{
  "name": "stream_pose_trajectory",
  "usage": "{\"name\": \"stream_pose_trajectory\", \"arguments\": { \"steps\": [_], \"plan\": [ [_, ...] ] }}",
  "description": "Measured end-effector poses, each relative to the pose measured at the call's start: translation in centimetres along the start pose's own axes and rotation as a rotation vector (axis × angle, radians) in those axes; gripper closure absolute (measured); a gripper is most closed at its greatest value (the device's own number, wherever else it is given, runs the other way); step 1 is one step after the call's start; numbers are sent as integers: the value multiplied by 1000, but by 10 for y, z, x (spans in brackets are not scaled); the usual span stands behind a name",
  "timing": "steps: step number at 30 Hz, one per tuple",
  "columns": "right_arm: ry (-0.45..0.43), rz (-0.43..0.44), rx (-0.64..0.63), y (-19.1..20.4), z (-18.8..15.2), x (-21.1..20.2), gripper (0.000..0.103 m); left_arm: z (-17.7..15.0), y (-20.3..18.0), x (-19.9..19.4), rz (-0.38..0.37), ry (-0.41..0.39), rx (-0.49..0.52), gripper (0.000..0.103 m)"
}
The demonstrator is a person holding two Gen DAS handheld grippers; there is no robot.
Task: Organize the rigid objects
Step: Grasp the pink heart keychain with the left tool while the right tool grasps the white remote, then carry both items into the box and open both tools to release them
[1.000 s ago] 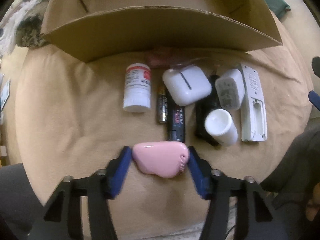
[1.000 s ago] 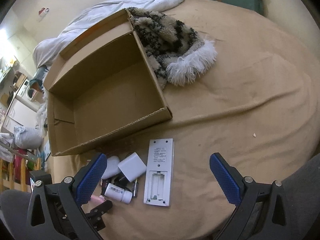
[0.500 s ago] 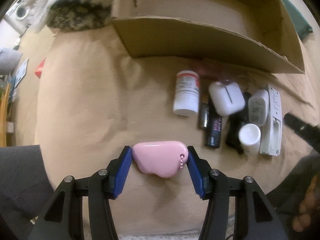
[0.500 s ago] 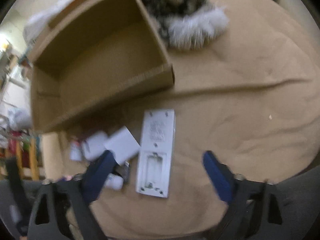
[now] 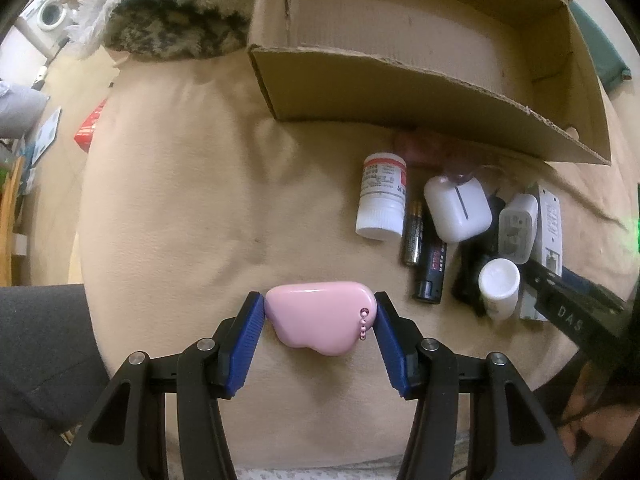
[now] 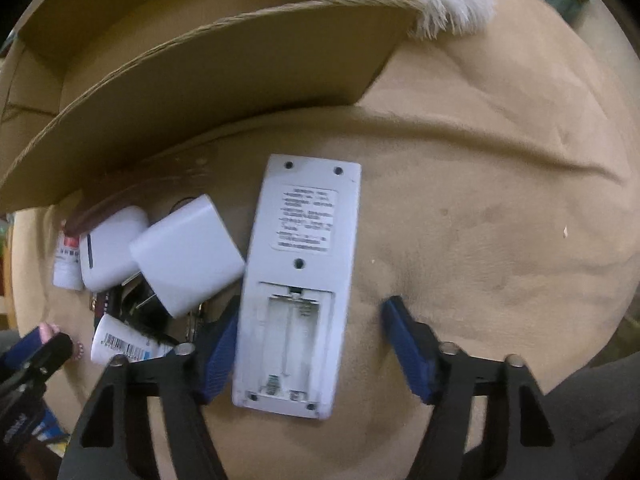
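My left gripper (image 5: 320, 316) is shut on a pink heart-shaped case (image 5: 322, 316), held just above the tan cloth left of the object pile. My right gripper (image 6: 310, 332) is open, low over a white remote (image 6: 300, 276) lying face down with its battery bay open; the remote's lower half lies between the fingers, the left pad close to its edge. The open cardboard box (image 5: 432, 56) lies behind the pile, also in the right wrist view (image 6: 224, 64). The pile holds a pill bottle (image 5: 382, 196), an earbud case (image 5: 458, 208), a charger (image 6: 186, 256), batteries (image 5: 420, 240) and a white tube (image 5: 498, 286).
A furry black-and-white cloth (image 5: 168, 20) lies left of the box. The tan cloth (image 5: 180, 200) covers a rounded surface that drops off at the front and left. A red item (image 5: 90, 130) lies beyond the left edge.
My right gripper has come down and forward over the remote and now straddles it. My left gripper, still holding the pink case, has shifted left and back from the pile.
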State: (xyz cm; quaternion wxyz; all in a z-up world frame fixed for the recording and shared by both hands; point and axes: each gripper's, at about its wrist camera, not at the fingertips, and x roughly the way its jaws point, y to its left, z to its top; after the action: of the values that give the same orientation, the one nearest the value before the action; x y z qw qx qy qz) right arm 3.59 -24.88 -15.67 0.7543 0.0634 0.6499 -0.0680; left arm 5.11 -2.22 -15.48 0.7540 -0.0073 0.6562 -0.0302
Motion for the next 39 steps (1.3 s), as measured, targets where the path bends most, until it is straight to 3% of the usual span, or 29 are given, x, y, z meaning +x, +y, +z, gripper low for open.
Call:
{"name": "stream_pose_trajectory", "arguments": {
  "steps": [1, 6, 12, 16, 21, 30, 39],
  "plan": [
    [-8, -3, -17, 3, -1, -2, 56, 0, 2, -1, 0, 0, -4, 52],
    [-46, 32, 18, -3, -4, -17, 58, -1, 13, -6, 21, -16, -21, 52],
    [-177, 56, 77, -12, -10, -56, 58, -5, 23, -14, 38, -46, -41, 52],
    [-243, 149, 109, -14, -10, -80, 58, -7, 29, -18, 51, -67, -48, 52],
    [-321, 225, 168, -30, -36, -99, 58, -7, 37, -22, 70, -93, -60, 52],
    [-478, 304, 124, -26, -41, -140, 58, -2, 31, -71, 88, -236, -58, 52],
    [-511, 377, 95, -26, -8, -155, 58, 30, 3, -120, 66, -352, 21, 52]
  ]
}}
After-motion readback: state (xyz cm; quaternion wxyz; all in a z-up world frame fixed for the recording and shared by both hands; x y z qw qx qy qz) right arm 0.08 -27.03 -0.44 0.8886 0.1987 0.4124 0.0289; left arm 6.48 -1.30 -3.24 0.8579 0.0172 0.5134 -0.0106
